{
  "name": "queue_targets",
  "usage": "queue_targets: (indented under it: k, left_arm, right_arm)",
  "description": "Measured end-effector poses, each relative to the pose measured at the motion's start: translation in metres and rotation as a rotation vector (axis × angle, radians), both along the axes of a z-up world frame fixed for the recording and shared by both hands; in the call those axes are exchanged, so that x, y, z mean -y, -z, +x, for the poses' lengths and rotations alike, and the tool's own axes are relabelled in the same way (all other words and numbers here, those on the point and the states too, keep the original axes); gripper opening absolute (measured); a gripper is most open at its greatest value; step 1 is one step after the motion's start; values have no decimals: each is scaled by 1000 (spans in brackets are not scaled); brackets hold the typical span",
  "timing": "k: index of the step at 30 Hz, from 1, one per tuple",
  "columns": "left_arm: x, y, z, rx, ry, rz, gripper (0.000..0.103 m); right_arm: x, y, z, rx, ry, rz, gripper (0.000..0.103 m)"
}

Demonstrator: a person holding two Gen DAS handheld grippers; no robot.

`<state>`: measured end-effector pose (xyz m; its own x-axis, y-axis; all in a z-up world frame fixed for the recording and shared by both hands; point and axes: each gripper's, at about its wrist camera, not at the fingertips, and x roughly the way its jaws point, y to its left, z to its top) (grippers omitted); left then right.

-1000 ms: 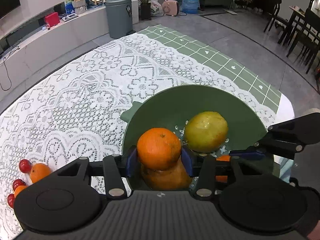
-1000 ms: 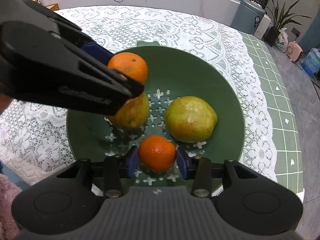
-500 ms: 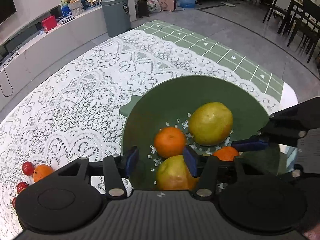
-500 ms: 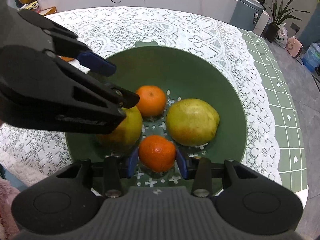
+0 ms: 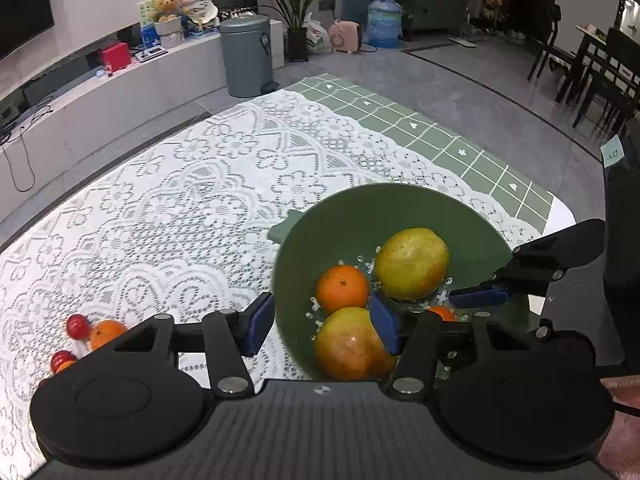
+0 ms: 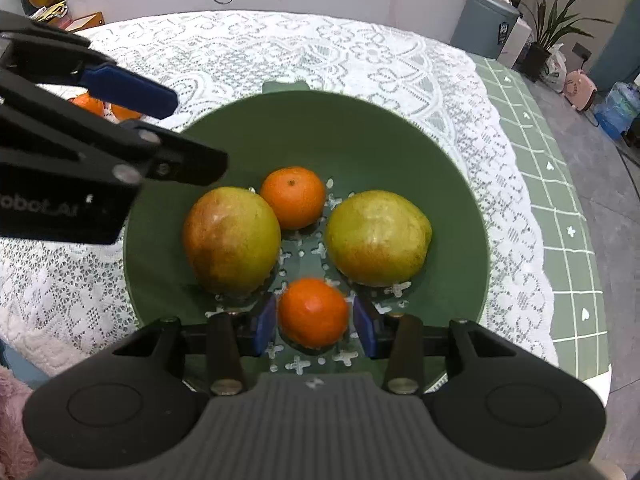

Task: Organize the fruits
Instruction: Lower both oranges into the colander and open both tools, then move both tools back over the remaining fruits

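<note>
My left fingers (image 5: 322,328) have just spread, empty; my right fingers (image 6: 316,320) flank, barely apart, a small orange tangerine (image 6: 313,313) in the green perforated bowl (image 6: 360,128).

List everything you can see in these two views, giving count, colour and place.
colander bowl: one, green, on the cloth
pears: two, yellow-green, red-blushed, in the bowl
mandarins: two, orange, in the bowl
loose mandarins: two, orange, on the cloth
cherry tomatoes: at least two, red, beside the loose mandarins
lace tablecloth: one, white, over a green mat
left gripper: black, blue pads, jaws just been opening, empty
right gripper: black, blue pads, open around the nearer mandarin
</note>
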<state>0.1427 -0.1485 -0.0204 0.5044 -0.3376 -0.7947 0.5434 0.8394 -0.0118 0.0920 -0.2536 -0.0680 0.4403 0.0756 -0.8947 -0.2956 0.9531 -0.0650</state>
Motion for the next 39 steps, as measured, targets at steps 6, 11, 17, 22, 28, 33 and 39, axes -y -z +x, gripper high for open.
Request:
queue_targets:
  k: [6, 11, 17, 22, 28, 33, 39]
  left_arm:
    - [-12, -5, -5, 21, -24, 2, 65]
    - [-28, -11, -11, 42, -55, -5, 65]
    - [-53, -18, -16, 66, -110, -12, 65]
    - [-77, -26, -21, 92, -165, -22, 65]
    - [-111, -31, -24, 98, -255, -52, 65]
    - [-145, -30, -26, 98, -346, -86, 65]
    - [-182, -25, -27, 81, -449, -120, 65]
  right_arm:
    - [-5, -13, -3, 55, -2, -23, 53]
    - [-13, -25, -6, 110, -17, -21, 67]
    - [-31, -42, -8, 172, -37, 38, 77]
    - [-47, -53, -4, 208, -28, 116, 81]
    - [-75, -61, 1, 249, -49, 156, 84]
    - [-102, -59, 5, 276, -86, 175, 86]
    - [-129, -54, 6, 294, -143, 175, 86]
